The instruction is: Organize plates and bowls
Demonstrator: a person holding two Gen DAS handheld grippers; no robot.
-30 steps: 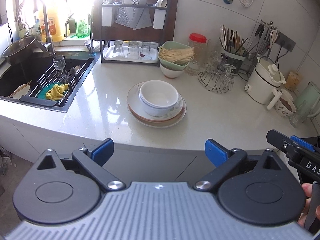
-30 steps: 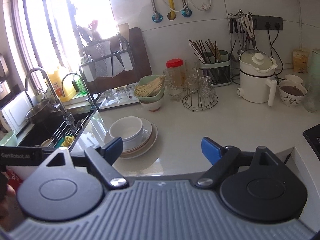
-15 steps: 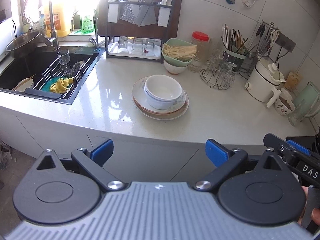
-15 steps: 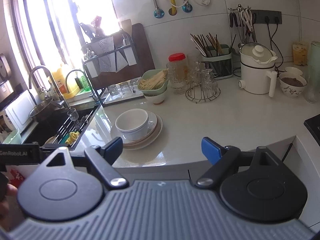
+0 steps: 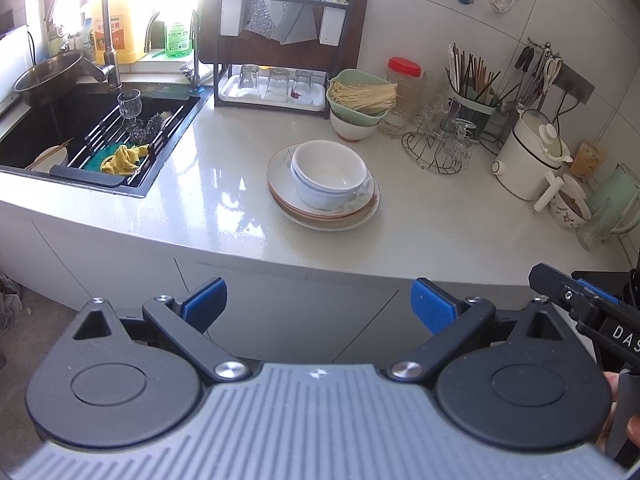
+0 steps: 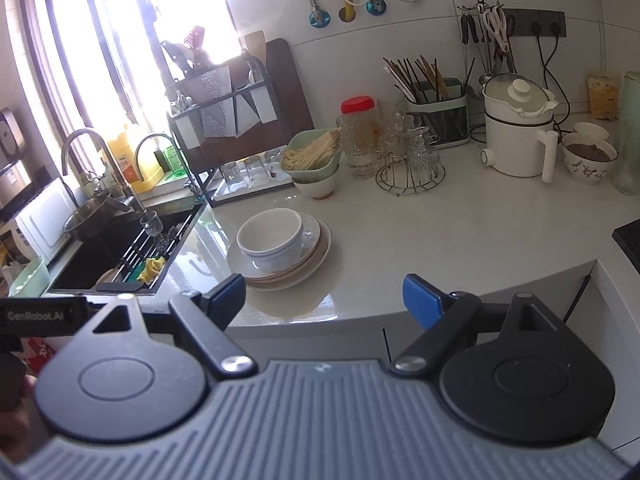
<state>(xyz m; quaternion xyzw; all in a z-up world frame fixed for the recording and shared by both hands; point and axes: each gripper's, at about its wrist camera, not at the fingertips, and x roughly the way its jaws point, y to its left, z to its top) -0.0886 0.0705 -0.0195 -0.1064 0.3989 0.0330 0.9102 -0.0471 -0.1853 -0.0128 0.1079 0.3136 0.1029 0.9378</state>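
Both grippers have backed off from the bench since a second ago: more cabinet front shows below the edge in each view now. Left gripper (image 5: 318,304) hangs wide, nothing between its blue pads; right gripper (image 6: 324,296) likewise wide and empty, off the bench edge. Bowls (image 5: 329,174) sit nested on the stacked plates (image 5: 320,210) mid-bench, same spot as before (untouched, approx. centre), w/ the sink (image 5: 36,136) to their left and the glass rack (image 5: 436,152) to their right. Kettle (image 5: 528,156) stands further right by the wall.
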